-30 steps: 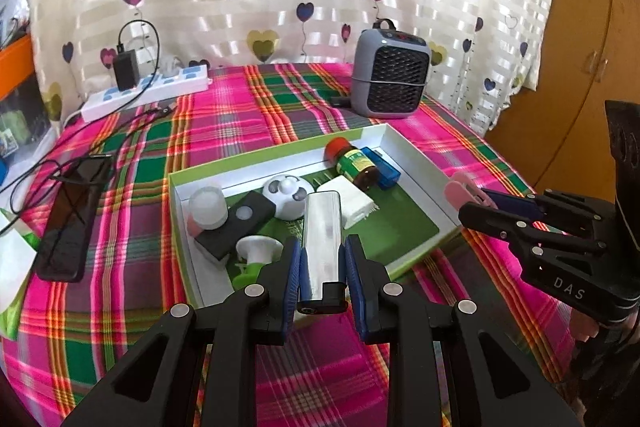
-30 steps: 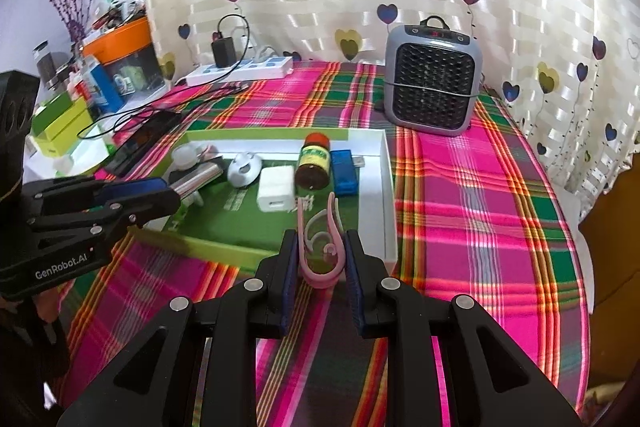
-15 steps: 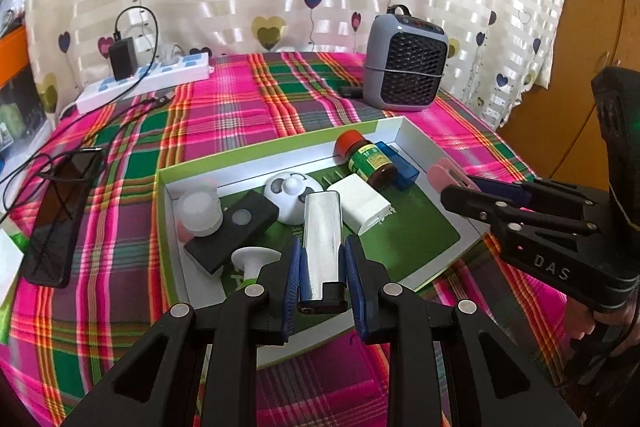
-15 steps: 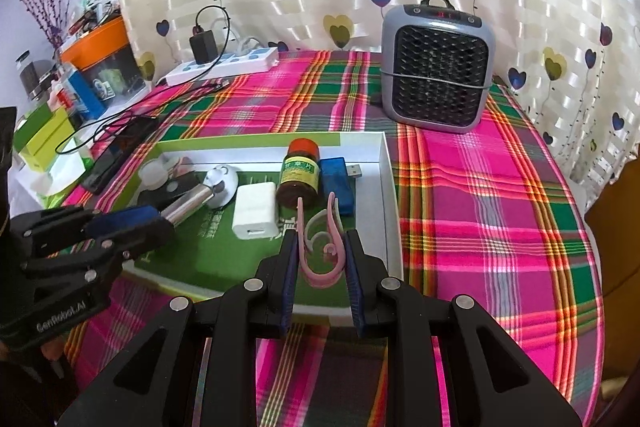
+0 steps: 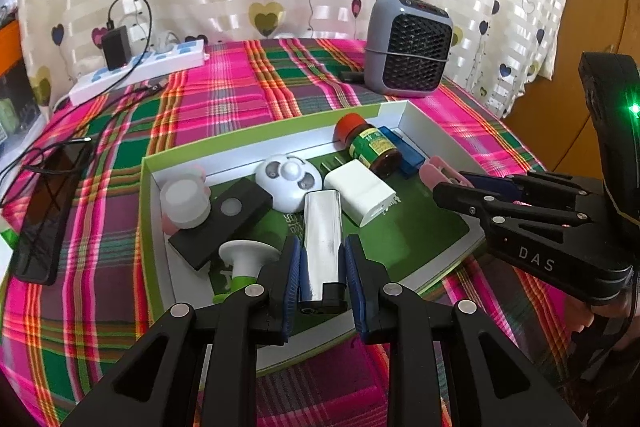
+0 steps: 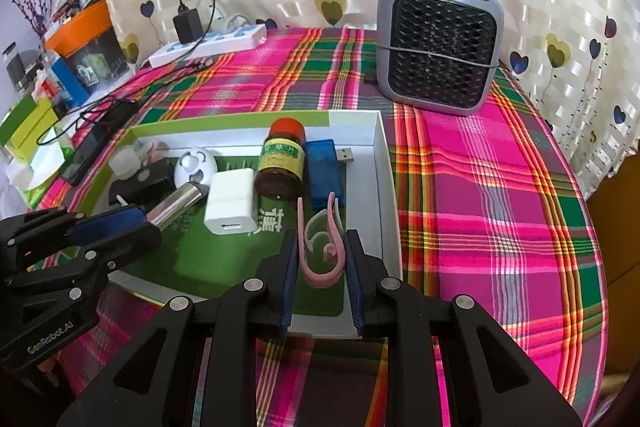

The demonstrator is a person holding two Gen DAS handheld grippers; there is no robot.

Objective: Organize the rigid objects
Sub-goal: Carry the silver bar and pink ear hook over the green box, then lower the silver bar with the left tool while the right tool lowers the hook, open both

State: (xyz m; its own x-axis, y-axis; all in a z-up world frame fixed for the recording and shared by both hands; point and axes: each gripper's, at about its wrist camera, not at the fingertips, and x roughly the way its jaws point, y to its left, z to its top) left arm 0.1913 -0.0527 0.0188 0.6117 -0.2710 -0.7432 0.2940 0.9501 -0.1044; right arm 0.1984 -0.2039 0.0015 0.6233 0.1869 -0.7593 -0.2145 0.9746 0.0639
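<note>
The left gripper (image 5: 322, 263) is clamped on a silver metal bar (image 5: 322, 227), holding it over the near middle of the white tray (image 5: 424, 119). Its far end points at the round white gadget (image 5: 289, 181), with the white charger (image 5: 360, 191) just right of it. To set it down well, I would lower it onto the bare green floor just ahead of the pads, keeping clear of the white-and-green peg (image 5: 244, 259) on the left, and let go only once the bar lies flat.

Further right, the right gripper (image 6: 322, 263) is closed on a pink clip (image 6: 320, 247) over the tray's near right corner, just near of the blue USB stick (image 6: 323, 171) and the brown bottle (image 6: 280, 163). The open strip beside the right wall looks like the safest spot; the clip is light and springy, so it should touch the floor before release.
</note>
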